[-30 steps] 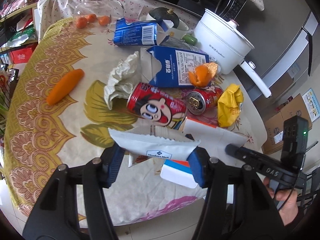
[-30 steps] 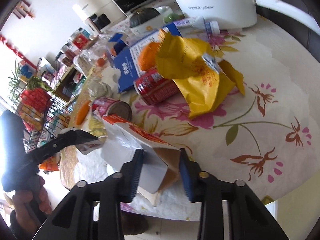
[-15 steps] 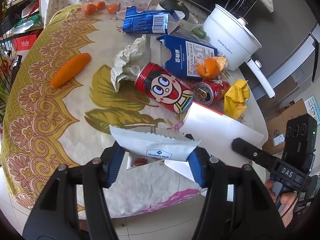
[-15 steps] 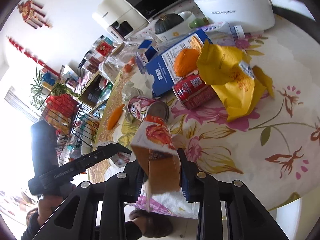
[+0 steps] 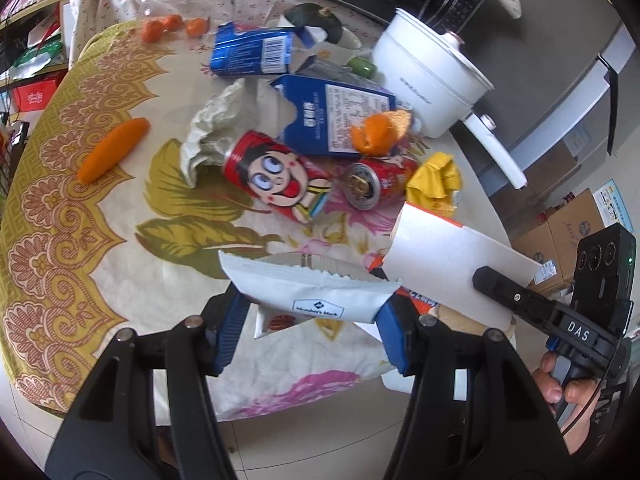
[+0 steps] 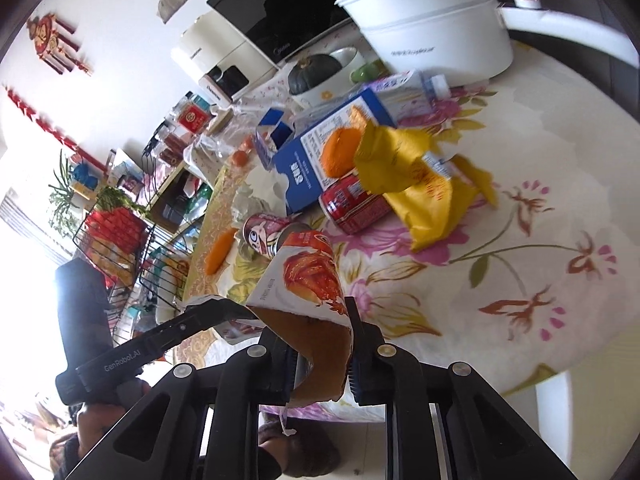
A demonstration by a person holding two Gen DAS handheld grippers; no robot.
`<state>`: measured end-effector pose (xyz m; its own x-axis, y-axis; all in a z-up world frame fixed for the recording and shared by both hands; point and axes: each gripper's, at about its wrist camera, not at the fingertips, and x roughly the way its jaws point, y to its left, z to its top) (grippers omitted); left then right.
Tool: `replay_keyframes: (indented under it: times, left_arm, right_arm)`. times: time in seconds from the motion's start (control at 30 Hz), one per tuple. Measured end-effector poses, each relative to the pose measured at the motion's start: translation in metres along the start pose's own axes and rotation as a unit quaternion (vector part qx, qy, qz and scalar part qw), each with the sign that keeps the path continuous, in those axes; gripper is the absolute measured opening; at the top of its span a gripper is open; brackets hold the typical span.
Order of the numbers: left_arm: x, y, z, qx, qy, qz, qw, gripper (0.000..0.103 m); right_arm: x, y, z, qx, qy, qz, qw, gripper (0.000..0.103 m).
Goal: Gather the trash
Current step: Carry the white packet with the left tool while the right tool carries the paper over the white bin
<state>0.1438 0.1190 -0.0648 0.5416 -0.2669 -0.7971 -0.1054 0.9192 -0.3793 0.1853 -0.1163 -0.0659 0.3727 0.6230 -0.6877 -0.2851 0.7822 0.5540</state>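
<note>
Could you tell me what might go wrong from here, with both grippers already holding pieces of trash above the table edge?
1. The right gripper is closing on a flattened carton that sticks far out from its grip; it could twist or slip free.
2. The left gripper holds a white snack wrapper only by its ends, and the slick film could slide out.
3. The two held pieces hang close together, so they may knock each other or nudge the cartoon can, which lies on its side and could roll.
</note>
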Motion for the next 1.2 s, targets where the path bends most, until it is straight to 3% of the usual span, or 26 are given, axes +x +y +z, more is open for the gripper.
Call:
replay_keyframes:
  times: [0.37, 0.63, 0.97, 1.2]
  left_arm:
    - [0.013, -0.083, -0.011, 0.061, 0.012, -0.045, 0.9970, 0.060]
    - [0.031, -0.159, -0.033, 0.125, 0.015, -0.077, 0.9890, 0.060]
    - [0.069, -0.232, -0.068, 0.188, 0.041, -0.115, 0.9747, 0.060]
    - [0.096, -0.264, -0.089, 0.222, 0.055, -0.113, 0.9671, 0.061]
  right_arm:
    - [-0.098, -0.055, -0.015, 0.014, -0.042, -0.066, 0.997, 0.021]
    - [-0.168, -0.112, -0.034, 0.060, -0.074, -0.114, 0.989, 0.021]
    - [-0.215, -0.171, -0.059, 0.115, -0.078, -0.174, 0.975, 0.021]
    - [-0.226, -0.199, -0.073, 0.135, -0.059, -0.207, 0.967, 0.022]
